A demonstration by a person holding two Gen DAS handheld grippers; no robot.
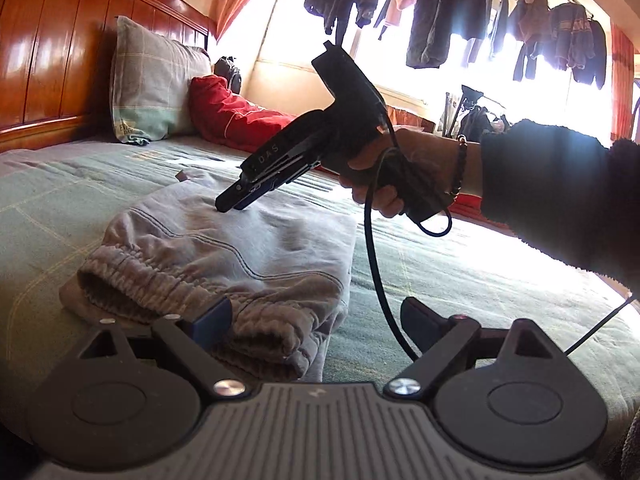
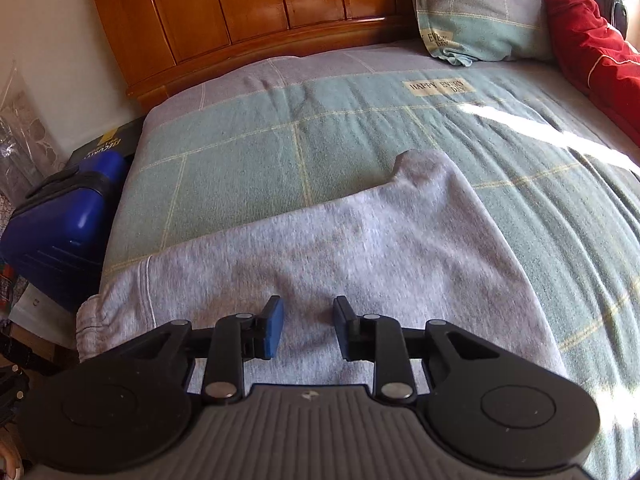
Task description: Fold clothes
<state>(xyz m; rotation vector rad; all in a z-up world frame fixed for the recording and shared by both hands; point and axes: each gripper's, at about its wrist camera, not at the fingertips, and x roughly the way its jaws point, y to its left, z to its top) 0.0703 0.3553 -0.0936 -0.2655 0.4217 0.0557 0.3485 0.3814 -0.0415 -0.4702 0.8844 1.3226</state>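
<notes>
Grey sweatpants (image 1: 248, 240) lie folded on the green checked bed cover (image 1: 460, 280), their elastic waistband (image 1: 160, 276) toward the left wrist camera. My left gripper (image 1: 316, 320) is open wide just above the cover, and its left finger (image 1: 212, 316) is beside the waistband without gripping it. A hand (image 1: 400, 176) holds my right gripper (image 1: 228, 204) tilted down, its tips at the top of the folded pants. In the right wrist view the right gripper (image 2: 308, 328) stands open over the grey fabric (image 2: 360, 248), with nothing between its blue pads.
A checked pillow (image 1: 152, 80) and a red cushion (image 1: 228, 112) lean at the wooden headboard (image 1: 48, 60). A blue suitcase (image 2: 60, 220) stands beside the bed. Clothes (image 1: 448, 12) hang at the bright window. A black cable (image 1: 376, 272) dangles from the right gripper.
</notes>
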